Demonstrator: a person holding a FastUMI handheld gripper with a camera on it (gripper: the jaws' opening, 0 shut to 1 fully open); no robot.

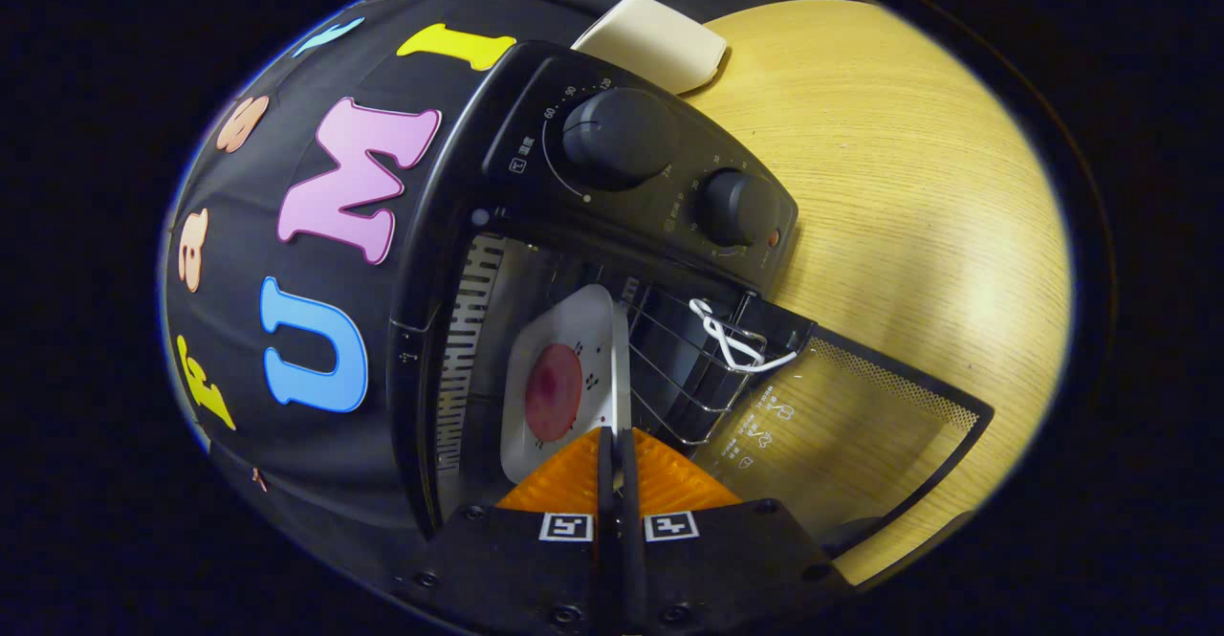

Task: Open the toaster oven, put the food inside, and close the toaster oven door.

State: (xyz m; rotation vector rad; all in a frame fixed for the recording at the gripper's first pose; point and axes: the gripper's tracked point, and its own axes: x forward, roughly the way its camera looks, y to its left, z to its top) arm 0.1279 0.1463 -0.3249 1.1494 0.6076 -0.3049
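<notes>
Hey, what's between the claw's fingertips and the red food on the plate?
In the gripper view, the claw is pinched on the white plate at its near rim. Between there and the red food lies bare plate with small dark specks.

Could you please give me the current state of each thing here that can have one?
Toaster oven: open.
Glass door: swung fully down, open.
Square white plate: inside the oven, on the wire rack, carrying a round reddish piece of food.
Hand-held gripper: fingers closed on the plate's near edge.
</notes>
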